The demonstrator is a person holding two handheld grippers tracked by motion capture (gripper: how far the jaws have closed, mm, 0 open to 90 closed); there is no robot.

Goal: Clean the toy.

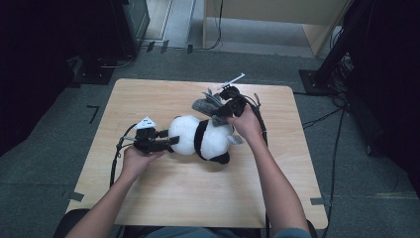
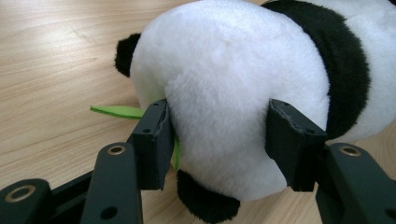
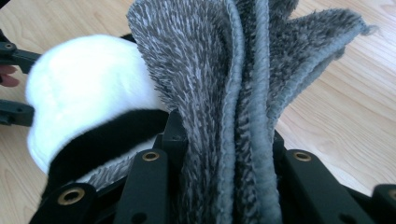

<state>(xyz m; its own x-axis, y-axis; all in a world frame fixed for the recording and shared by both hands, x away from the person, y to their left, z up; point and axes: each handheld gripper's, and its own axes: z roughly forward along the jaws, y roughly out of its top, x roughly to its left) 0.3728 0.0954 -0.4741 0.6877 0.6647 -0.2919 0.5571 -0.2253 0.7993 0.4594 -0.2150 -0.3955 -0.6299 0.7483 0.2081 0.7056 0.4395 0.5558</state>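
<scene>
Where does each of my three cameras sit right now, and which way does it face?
High view: above the person's side, looking forward and down on the table; both forearms enter from the bottom.
Left gripper view: rides the left gripper, looking along its fingers at the panda's white head.
Right gripper view: rides the right gripper, looking at the grey cloth it pinches.
Shared: all show the panda.

The right claw [image 3: 229, 186] is clamped on a bunched grey fleecy cloth [image 3: 233, 93], whose folds rise straight up from between the two black jaws and fan out above them, with a stitched hem running down the middle. Just left of the claw, touching the cloth's left side, lies a plush panda [image 3: 84, 126], white with a black band. The other claw [image 3: 14, 84] grips the panda's far left end. Pale wooden counter [image 3: 345, 107] lies to the right.
</scene>
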